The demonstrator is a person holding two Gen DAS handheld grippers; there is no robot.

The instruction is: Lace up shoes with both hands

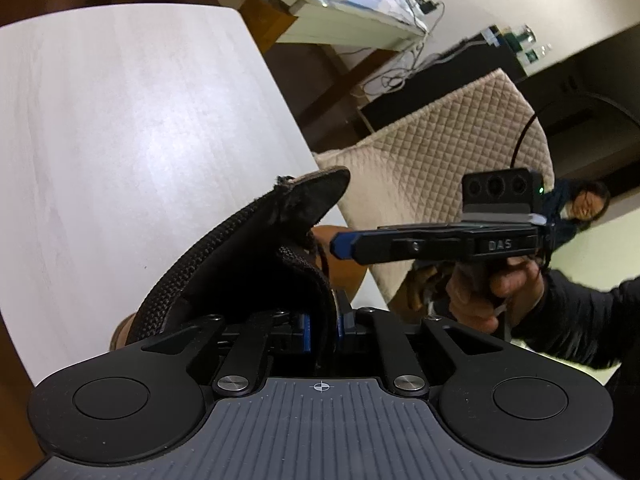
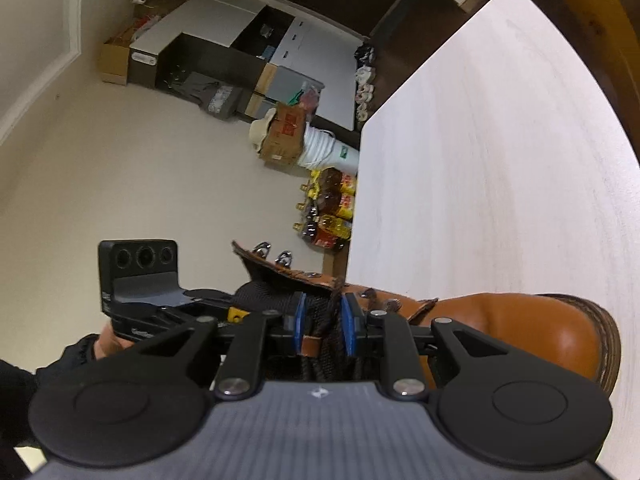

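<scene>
Boot [image 2: 520, 328] lies toe-far on the bench [image 2: 500, 160]. My left fingers [image 1: 322, 330] clamp its black collar; my right fingers [image 2: 322, 324] straddle the laces [image 2: 326, 344], unclenched.

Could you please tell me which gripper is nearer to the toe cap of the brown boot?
Right. The right gripper sits over the lacing, just behind the toe cap; the left gripper clamps the padded black collar at the boot's far end.
</scene>
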